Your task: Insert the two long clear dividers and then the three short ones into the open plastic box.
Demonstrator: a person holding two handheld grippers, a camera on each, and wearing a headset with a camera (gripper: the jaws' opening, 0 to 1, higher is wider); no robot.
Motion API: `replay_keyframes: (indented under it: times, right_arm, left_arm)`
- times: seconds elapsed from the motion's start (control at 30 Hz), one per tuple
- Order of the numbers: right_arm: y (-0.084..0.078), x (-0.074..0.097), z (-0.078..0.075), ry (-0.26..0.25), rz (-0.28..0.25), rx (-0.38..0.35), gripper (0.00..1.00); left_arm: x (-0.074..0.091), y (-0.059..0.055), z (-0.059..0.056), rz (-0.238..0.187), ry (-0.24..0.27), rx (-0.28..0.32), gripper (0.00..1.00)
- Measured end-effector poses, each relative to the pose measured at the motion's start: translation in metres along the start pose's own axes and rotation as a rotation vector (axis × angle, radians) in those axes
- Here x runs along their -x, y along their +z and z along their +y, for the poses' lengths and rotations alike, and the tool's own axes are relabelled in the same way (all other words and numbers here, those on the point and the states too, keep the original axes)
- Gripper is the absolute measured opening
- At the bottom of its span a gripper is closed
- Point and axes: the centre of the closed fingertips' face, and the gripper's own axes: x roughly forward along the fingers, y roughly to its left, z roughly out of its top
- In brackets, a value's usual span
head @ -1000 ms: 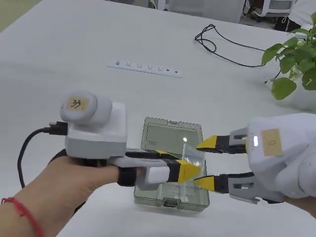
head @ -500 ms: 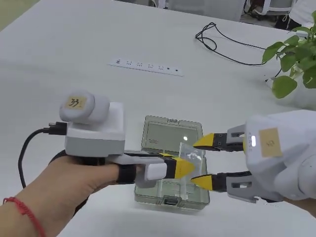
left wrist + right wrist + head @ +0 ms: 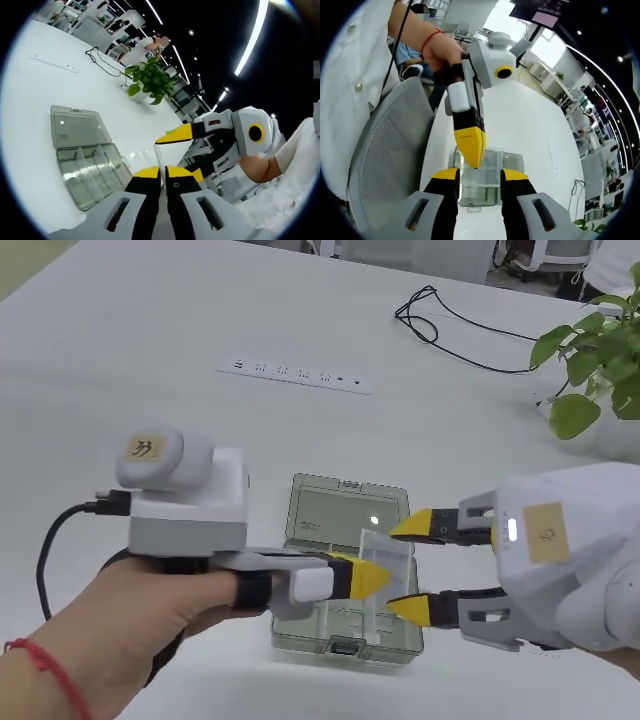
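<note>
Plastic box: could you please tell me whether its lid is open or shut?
Open: the lid lies flat on the table, swung back off the plastic box.

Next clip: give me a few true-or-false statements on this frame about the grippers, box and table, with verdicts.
The left gripper is shut on a clear divider. True.
The right gripper is clamped shut. False: its jaws stand apart.
The box has its lid closed. False: the lid lies open behind it.
A power strip lies on the table beyond the box. True.
</note>
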Motion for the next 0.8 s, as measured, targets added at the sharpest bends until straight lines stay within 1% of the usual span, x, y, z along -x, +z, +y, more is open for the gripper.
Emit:
replay_keyframes:
  times: [0.17,0.33,0.4,0.43,0.47,0.5,0.53,0.6,0.67,0.7,0.73,0.77,0.8]
  right_arm:
    - [0.001,0.000,0.000,-0.005,0.000,0.012,0.33]
    - [0.001,-0.001,-0.001,-0.008,0.003,0.014,0.33]
    - [0.001,-0.001,-0.002,-0.009,0.001,0.006,0.33]
    - [0.001,0.000,-0.002,-0.008,0.001,0.002,0.32]
    - [0.001,0.000,-0.002,-0.003,-0.004,-0.020,0.32]
    - [0.001,0.001,-0.002,-0.002,-0.005,-0.025,0.33]
    - [0.001,0.002,-0.003,-0.004,-0.008,-0.027,0.33]
    - [0.002,0.004,-0.005,-0.003,-0.021,-0.045,0.33]
    - [0.001,0.008,-0.007,0.008,-0.044,-0.079,0.33]
    - [0.002,0.009,-0.008,0.020,-0.060,-0.103,0.32]
    - [0.003,0.011,-0.009,0.038,-0.084,-0.144,0.32]
    - [0.005,0.013,-0.010,0.054,-0.106,-0.165,0.32]
    - [0.007,0.015,-0.010,0.080,-0.128,-0.186,0.31]
  left_arm:
    - [0.001,0.000,0.000,-0.011,0.000,0.025,0.00]
    - [0.001,0.000,0.001,-0.019,0.005,0.031,0.00]
    - [0.001,-0.001,0.004,-0.016,0.022,0.022,0.00]
    - [0.001,-0.001,0.004,-0.018,0.019,0.010,0.00]
    - [0.001,-0.001,0.004,-0.019,0.017,0.016,0.00]
    - [0.001,0.000,0.004,-0.021,0.015,0.021,0.00]
    - [0.001,0.000,0.005,-0.020,0.016,0.013,0.00]
    - [0.001,-0.001,0.006,-0.014,0.025,-0.020,0.00]
    - [0.002,-0.001,0.006,-0.011,0.016,-0.045,0.00]
    - [0.003,-0.001,0.005,-0.005,0.004,-0.094,0.00]
    - [0.003,-0.002,0.004,0.000,0.000,-0.127,0.00]
    - [0.003,-0.004,0.003,0.008,-0.004,-0.157,0.00]
    - [0.004,-0.006,0.000,0.020,-0.015,-0.216,0.00]
